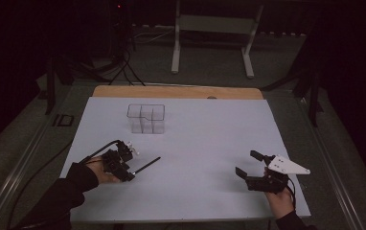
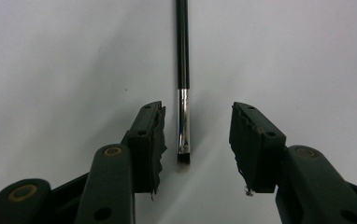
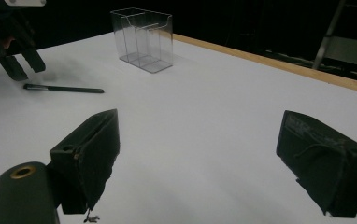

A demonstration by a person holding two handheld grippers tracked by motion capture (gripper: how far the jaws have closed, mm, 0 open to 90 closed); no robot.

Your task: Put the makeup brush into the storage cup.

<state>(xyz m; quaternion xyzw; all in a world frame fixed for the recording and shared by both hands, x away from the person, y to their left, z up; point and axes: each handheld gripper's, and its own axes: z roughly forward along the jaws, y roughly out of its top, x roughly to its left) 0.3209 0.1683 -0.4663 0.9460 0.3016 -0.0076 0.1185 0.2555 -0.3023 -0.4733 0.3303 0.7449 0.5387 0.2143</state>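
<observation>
A thin black make-up brush [image 1: 145, 166] with a silver ferrule lies flat on the white table sheet [image 1: 205, 143] at the front left. My left gripper [image 1: 131, 164] is down over its bristle end. In the left gripper view the brush [image 2: 182, 70] runs straight away between the jaws, and the left gripper [image 2: 197, 140] is open, with a gap on each side of the ferrule. My right gripper [image 1: 246, 163] hovers wide open at the front right with nothing in it. From the right gripper [image 3: 197, 154] I see the brush [image 3: 64, 88] and the left gripper [image 3: 22, 65] far off.
A clear plastic organiser box [image 1: 146, 118] with compartments stands upright at the back left of the sheet; it also appears in the right gripper view [image 3: 142, 39]. A wooden table edge [image 1: 176, 92] runs along the back. A metal stand [image 1: 214, 28] is on the floor beyond.
</observation>
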